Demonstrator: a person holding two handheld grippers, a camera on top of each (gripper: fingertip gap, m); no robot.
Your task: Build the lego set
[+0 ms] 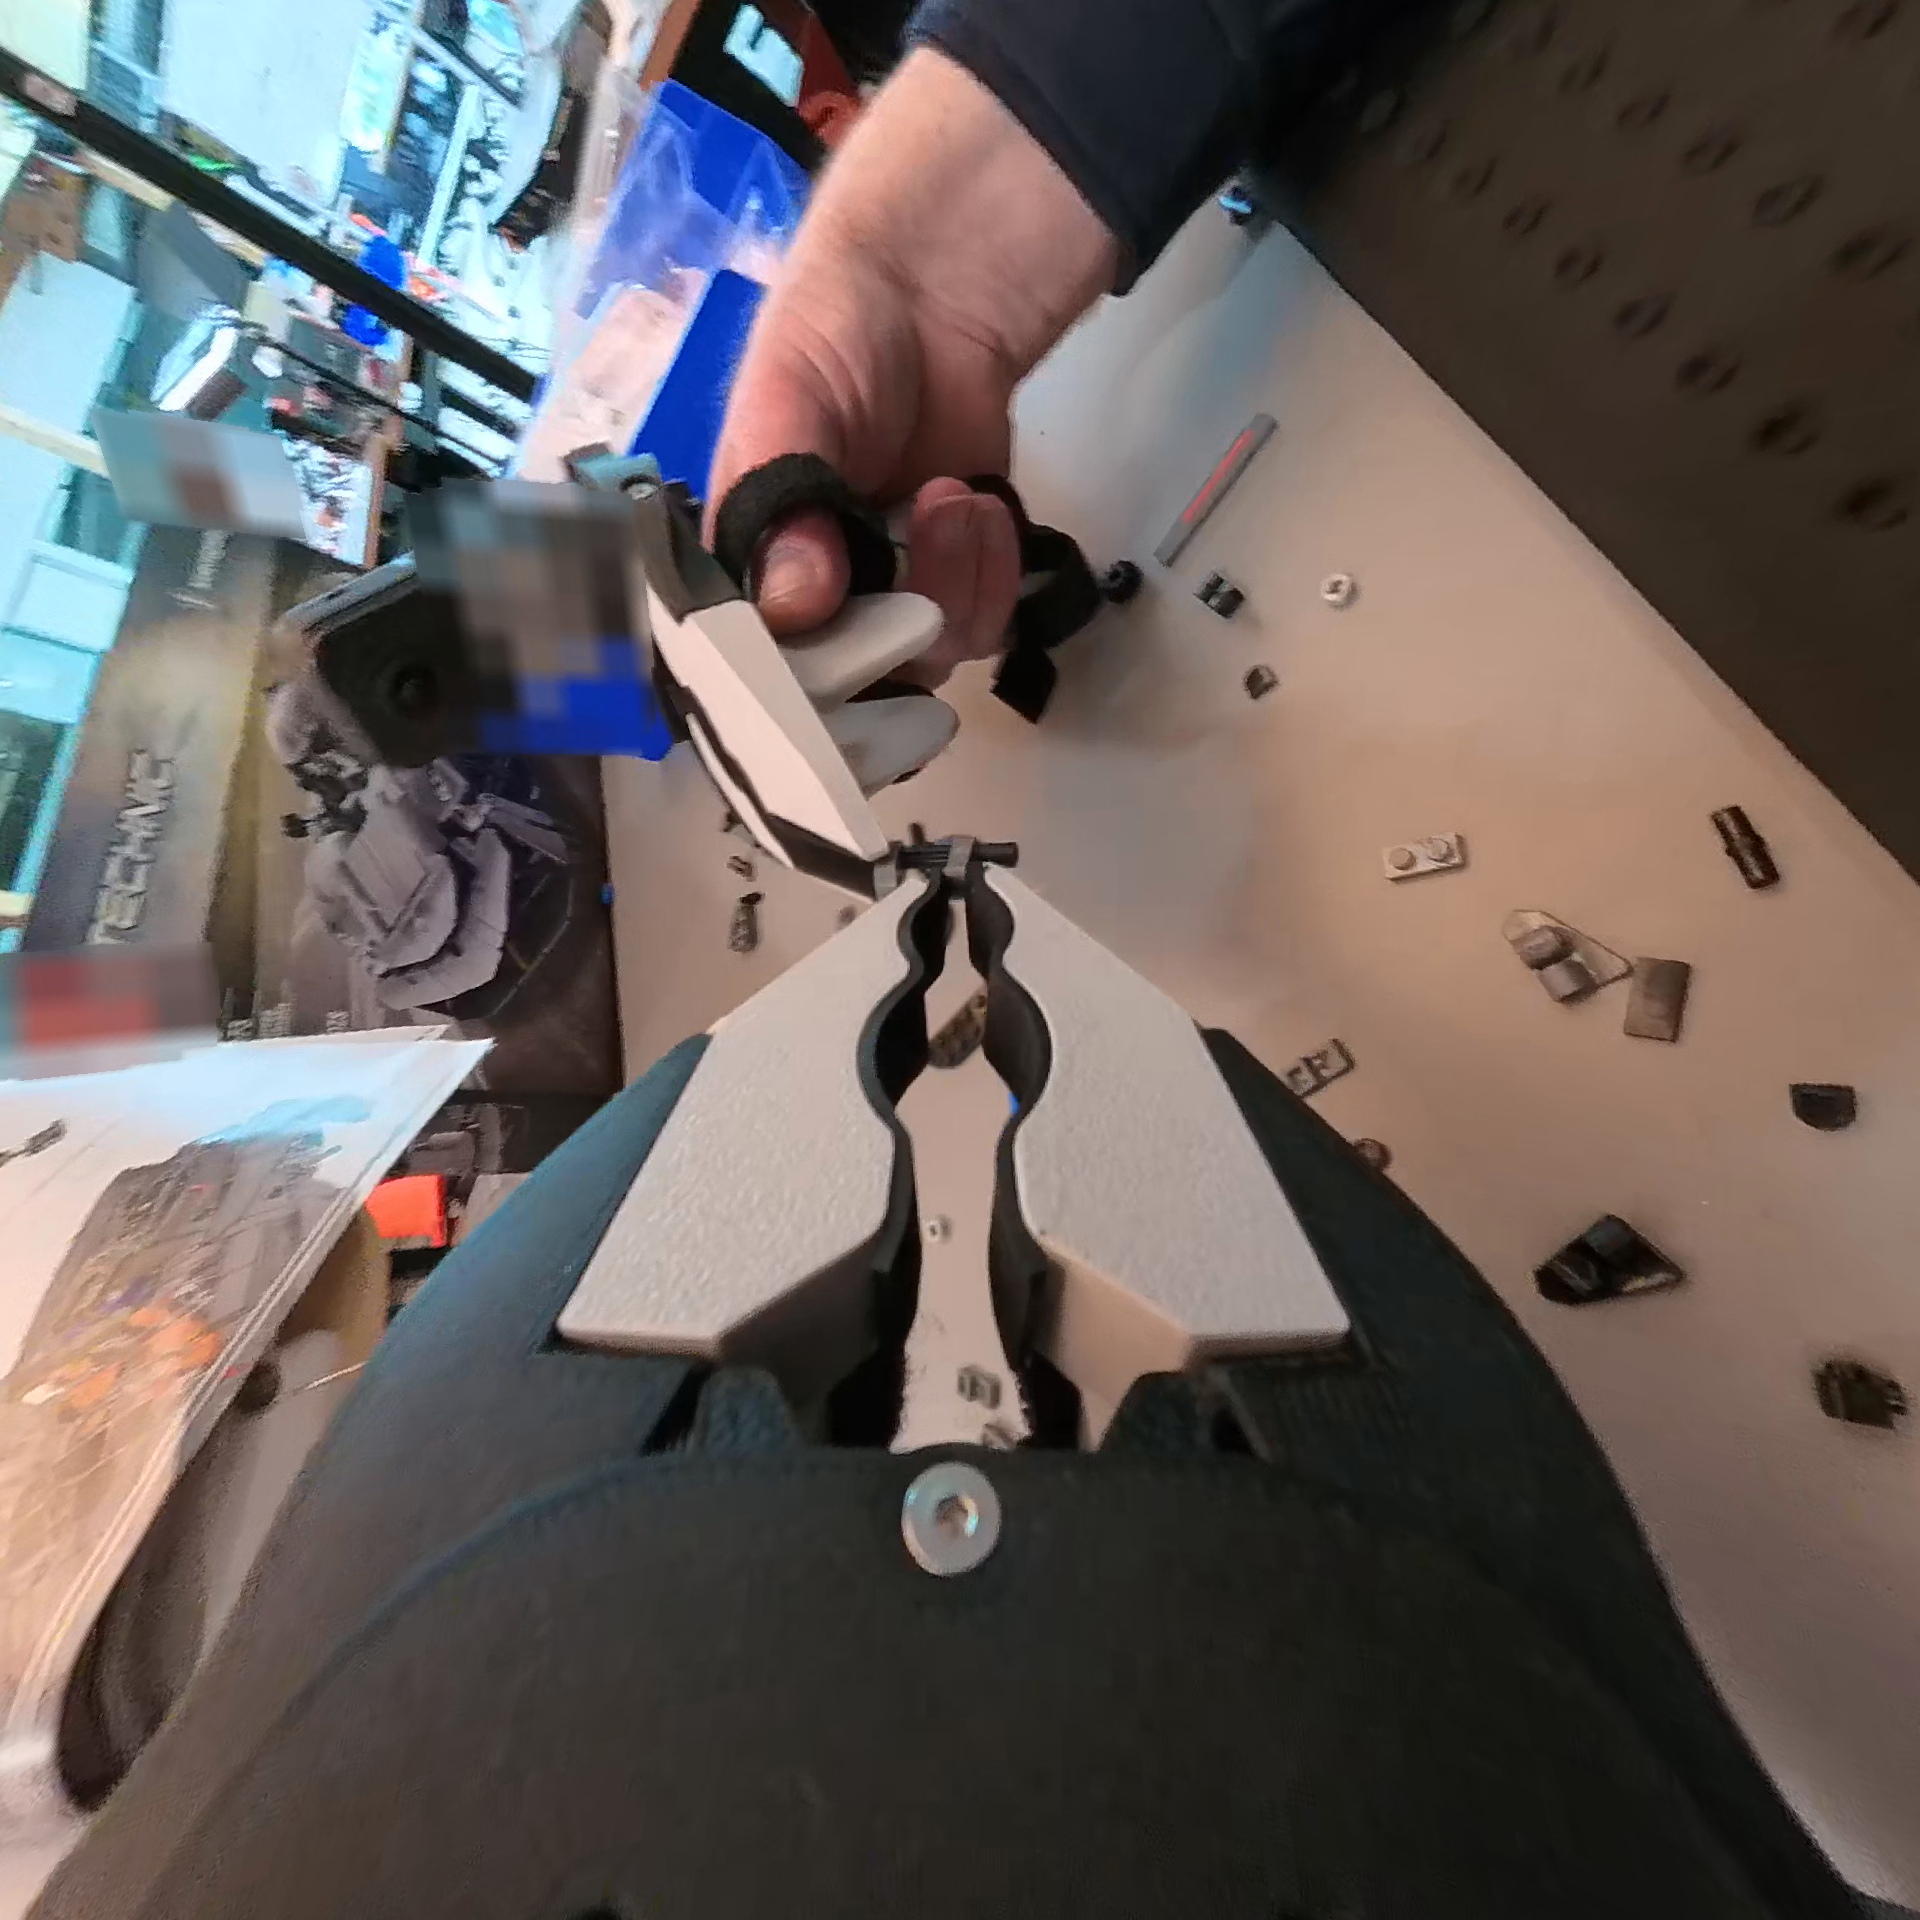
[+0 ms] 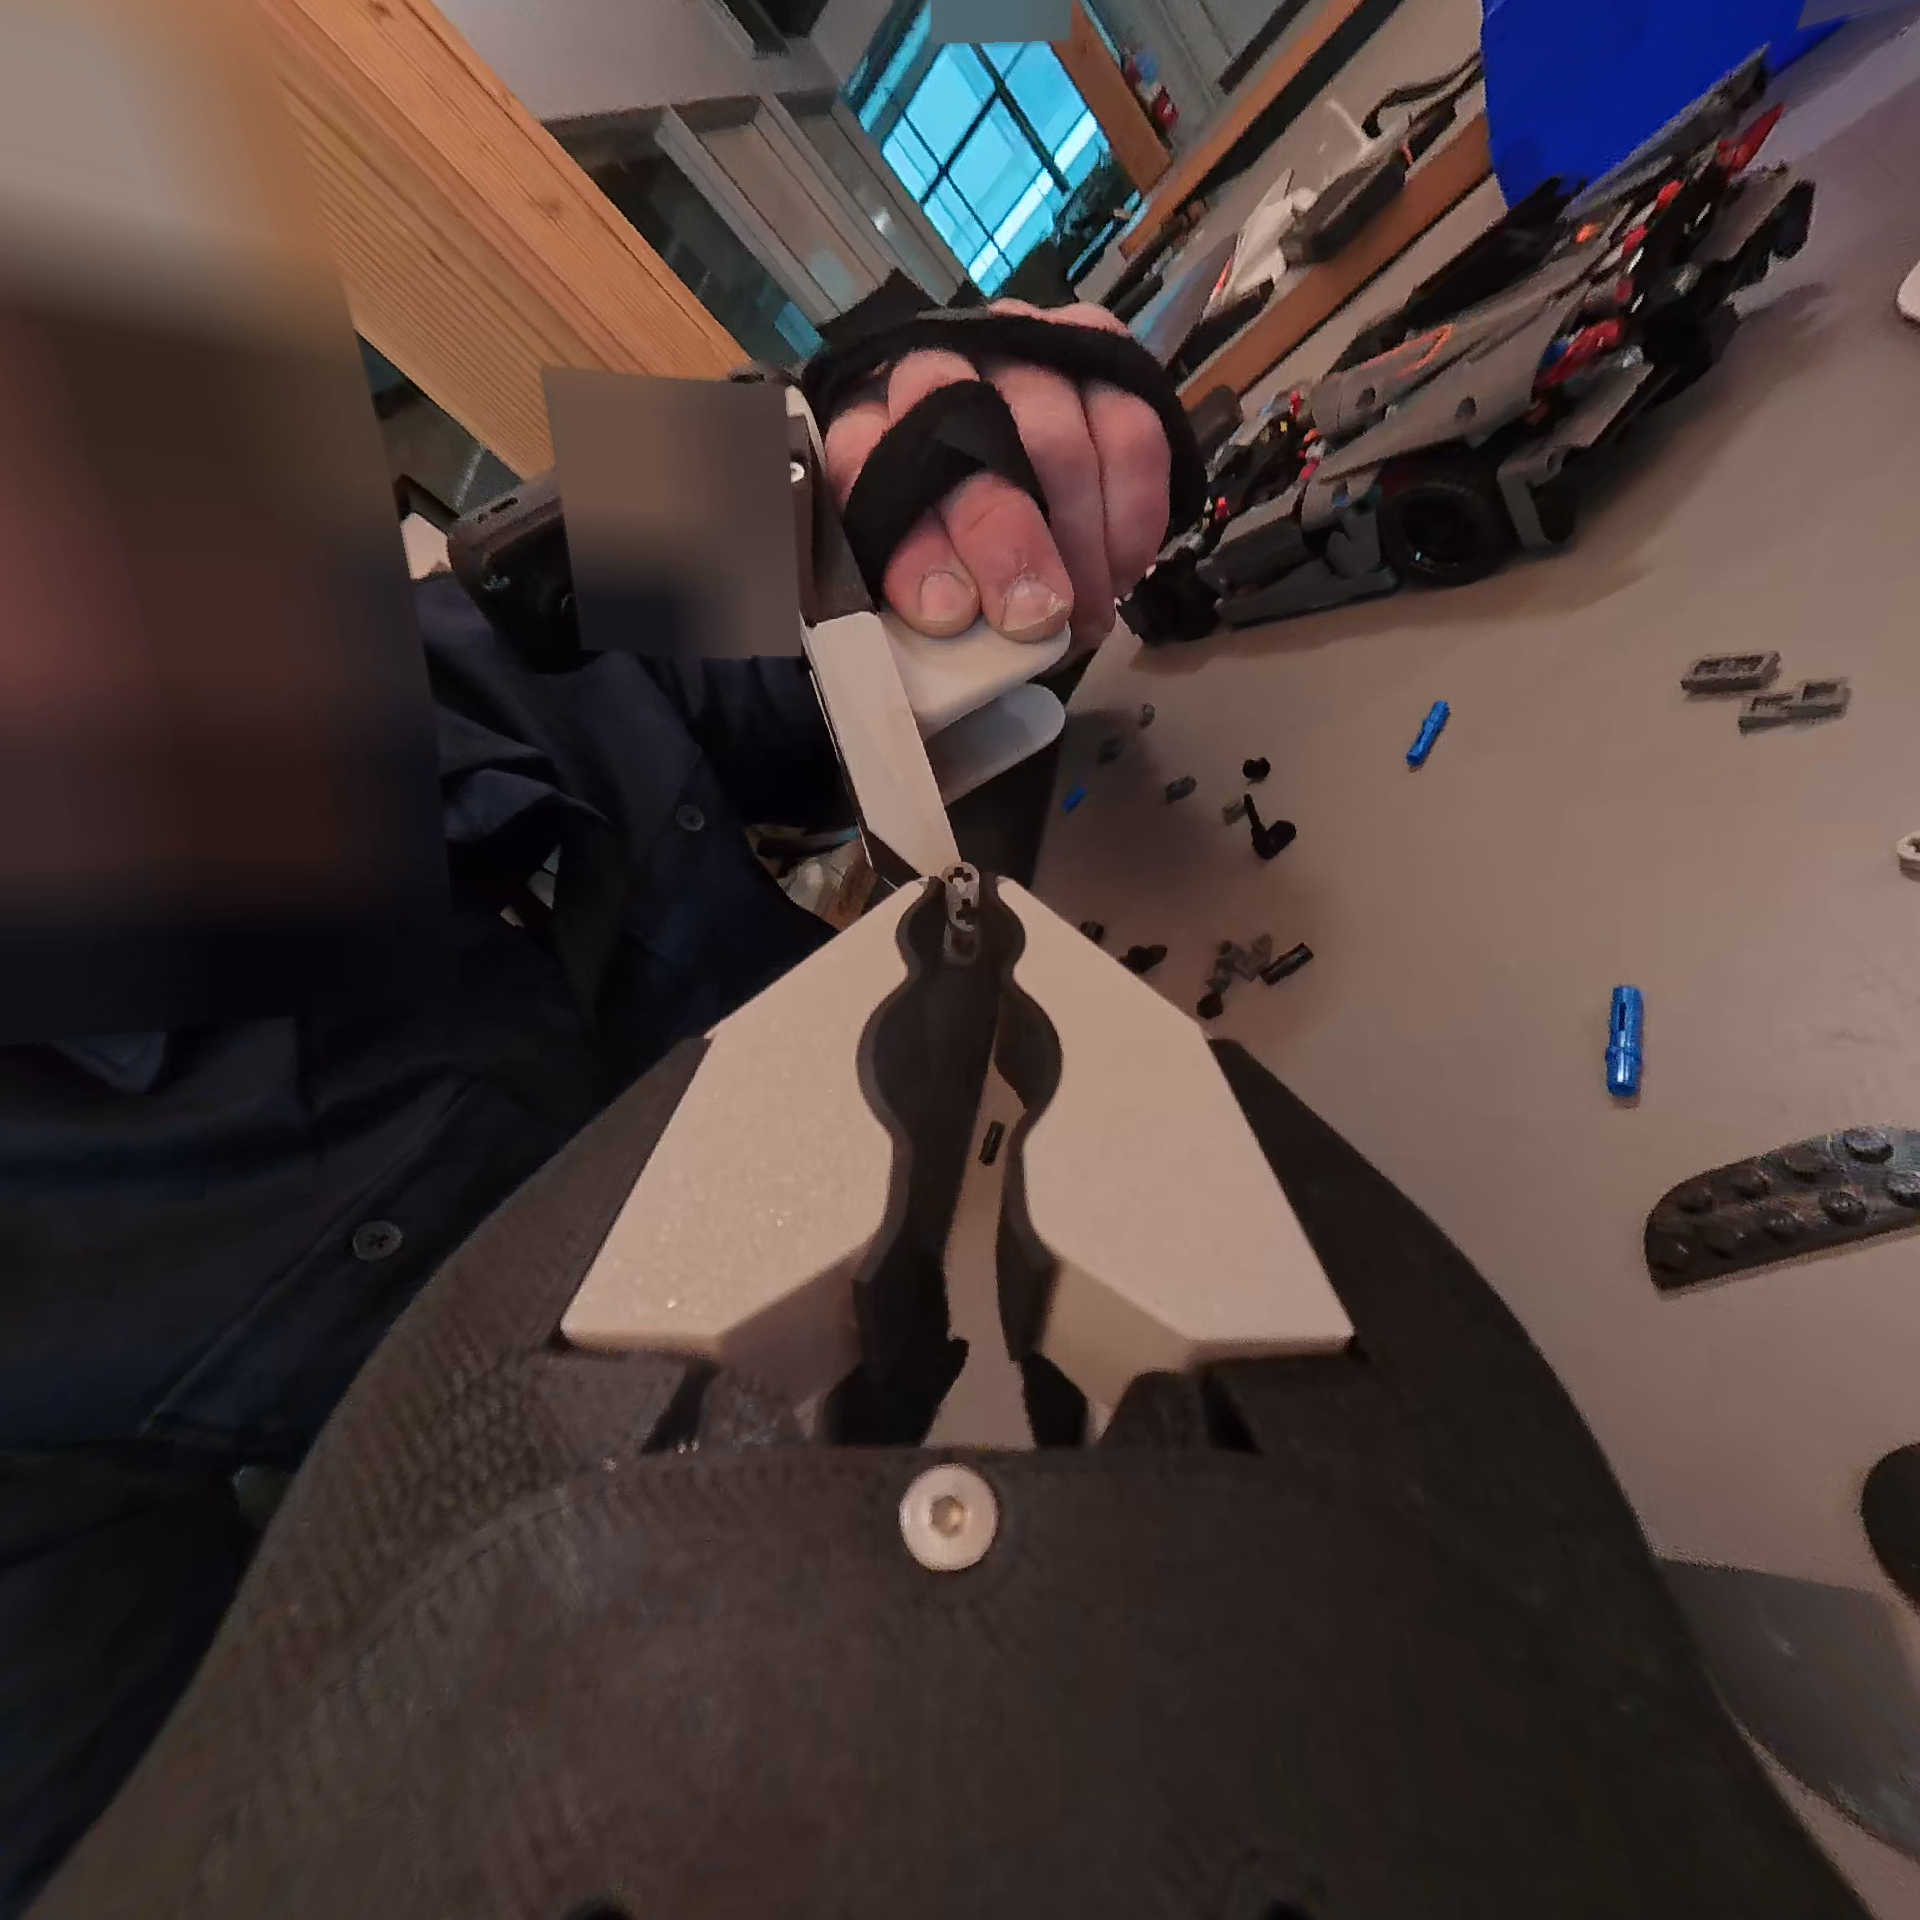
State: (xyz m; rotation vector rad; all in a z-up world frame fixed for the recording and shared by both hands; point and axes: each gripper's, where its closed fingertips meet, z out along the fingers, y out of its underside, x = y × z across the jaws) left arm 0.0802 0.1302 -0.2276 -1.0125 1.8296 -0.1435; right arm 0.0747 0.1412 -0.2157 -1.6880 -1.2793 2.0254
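Observation:
My left gripper (image 1: 951,891) is shut on a small black pin piece with a grey connector (image 1: 958,852), held above the white table (image 1: 1195,790). My right gripper (image 2: 961,891) is shut on a small thin grey beam with holes (image 2: 961,912). The two grippers meet tip to tip and their pieces touch. In the left wrist view the right gripper (image 1: 878,868) comes in from the upper left, held by a hand (image 1: 904,312). In the right wrist view the left gripper (image 2: 940,857) comes down from above, held by a strapped hand (image 2: 997,468).
Several loose grey and black pieces (image 1: 1569,956) lie on the table. A set box (image 1: 416,883) and a booklet (image 1: 187,1195) are at the left. A partly built grey car (image 2: 1507,416), blue pins (image 2: 1624,1039) and a black studded plate (image 2: 1787,1195) lie at the right. Less than 4 cm separates the two grippers' tips.

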